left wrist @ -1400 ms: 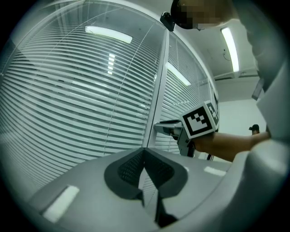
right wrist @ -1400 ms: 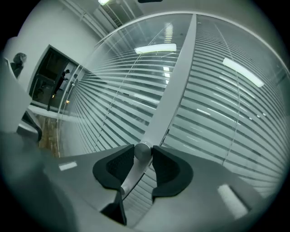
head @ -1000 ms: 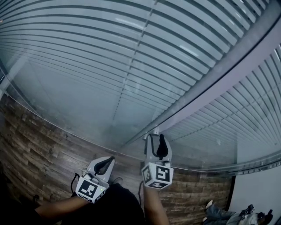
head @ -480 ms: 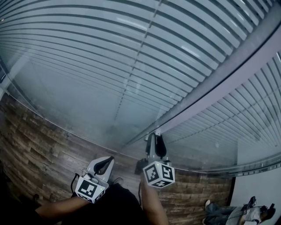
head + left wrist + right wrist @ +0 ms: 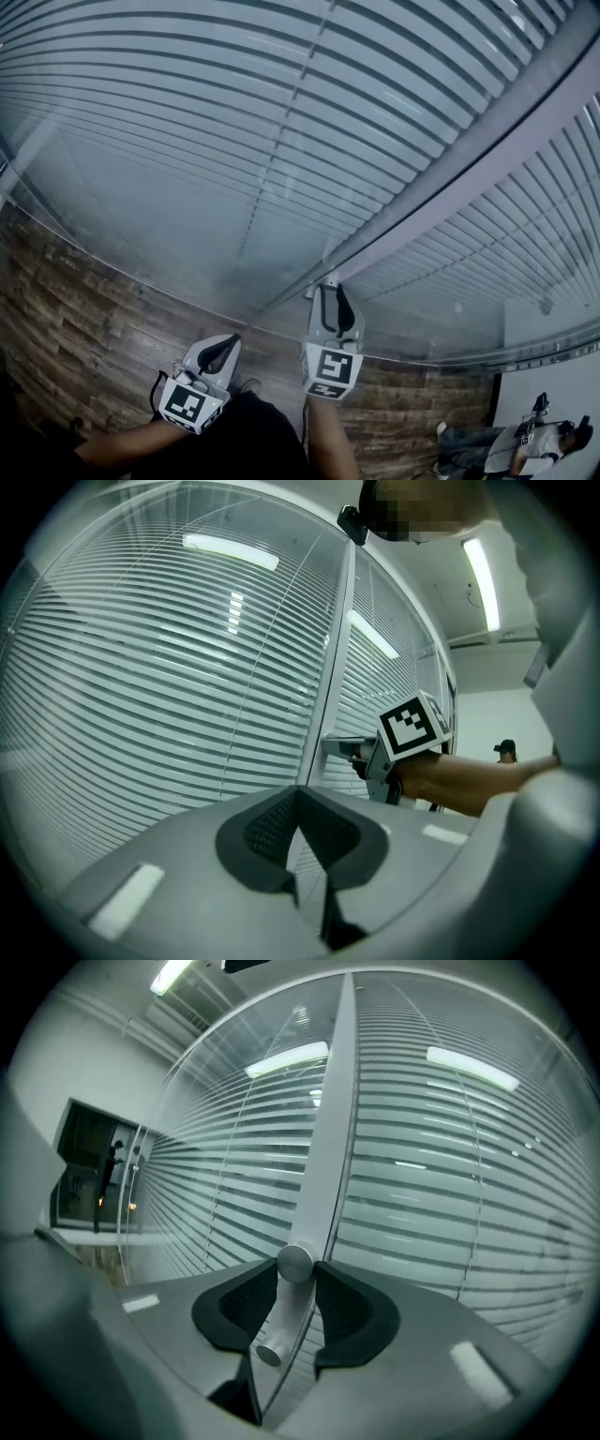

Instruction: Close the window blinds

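Now the right gripper (image 5: 298, 1274) pinches the blind knob (image 5: 294, 1262) between its fingers (image 5: 347, 1312).
Smooth, hard, likely slippery: grip its round sides squarely; the left gripper (image 5: 298, 803) is closed, empty.

The scene is covered by 3 cameras. From the head, the blinds (image 5: 281, 112) and wooden floor (image 5: 84, 319) are looked at steeply downward, with the left gripper (image 5: 225, 349) and right gripper (image 5: 333, 294) seen low in the frame. The left gripper view is aimed sideways along the glass, a little apart from the post (image 5: 329, 667). The right gripper view is set close against that post, its knob (image 5: 294, 1262) right at the jaws. Post and blinds are shared by all 3 views, the right gripper by 2.
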Available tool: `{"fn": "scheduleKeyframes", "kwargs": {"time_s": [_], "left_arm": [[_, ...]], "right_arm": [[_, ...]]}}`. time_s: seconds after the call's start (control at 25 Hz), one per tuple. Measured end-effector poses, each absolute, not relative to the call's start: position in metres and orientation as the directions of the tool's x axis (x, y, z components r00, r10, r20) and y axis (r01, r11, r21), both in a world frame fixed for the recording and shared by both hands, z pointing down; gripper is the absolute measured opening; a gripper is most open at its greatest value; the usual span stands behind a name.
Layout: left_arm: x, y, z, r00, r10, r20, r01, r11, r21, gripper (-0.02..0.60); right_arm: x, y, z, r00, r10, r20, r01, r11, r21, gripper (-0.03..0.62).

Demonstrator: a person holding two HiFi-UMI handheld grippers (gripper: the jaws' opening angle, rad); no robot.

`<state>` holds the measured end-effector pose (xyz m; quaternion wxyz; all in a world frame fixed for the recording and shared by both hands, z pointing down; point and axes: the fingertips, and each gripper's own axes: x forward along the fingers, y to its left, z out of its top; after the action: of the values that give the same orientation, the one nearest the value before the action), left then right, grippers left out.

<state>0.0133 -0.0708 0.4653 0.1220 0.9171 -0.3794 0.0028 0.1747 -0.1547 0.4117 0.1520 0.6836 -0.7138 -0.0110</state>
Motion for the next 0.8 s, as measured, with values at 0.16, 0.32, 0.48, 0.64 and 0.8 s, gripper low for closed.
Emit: {"fn": "scheduleKeyframes", "kwargs": {"time_s": [0.16,0.32,0.48,0.64,0.8], "left_arm": [[0.0121,-0.0706,0.4657,0.713,-0.694,0.095,-0.695,-0.684,0.22,0.0],[0.0117,-0.0694,0.4669,0.711,-0.697,0.094,-0.697,-0.68,0.226,0.0],[0.0139,-0.0685,0.4668,0.711,-0.696,0.096,-0.696,-0.68,0.229,0.0],[0.014,-0.0685,0.4679,0.71,-0.698,0.093,-0.697,-0.68,0.227,0.0],[0.0129,-0.0691,0.4701,0.707,-0.7,0.103,-0.7,-0.671,0.245,0.0]], "right_arm": [[0.1716,-0.1547,0.4132,0.027,-0.977,0.214,-0.914,0.063,0.402,0.13],[0.1711,-0.155,0.4119,0.023,-0.976,0.218,-0.903,0.074,0.424,0.132],[0.1733,-0.1539,0.4105,-0.025,-0.982,0.189,-0.972,0.068,0.224,0.14],[0.174,-0.1494,0.4136,-0.086,-0.987,0.136,-0.981,0.061,-0.183,0.16],[0.178,-0.1489,0.4047,-0.098,-0.993,0.068,-0.894,0.058,-0.444,0.16]]}}
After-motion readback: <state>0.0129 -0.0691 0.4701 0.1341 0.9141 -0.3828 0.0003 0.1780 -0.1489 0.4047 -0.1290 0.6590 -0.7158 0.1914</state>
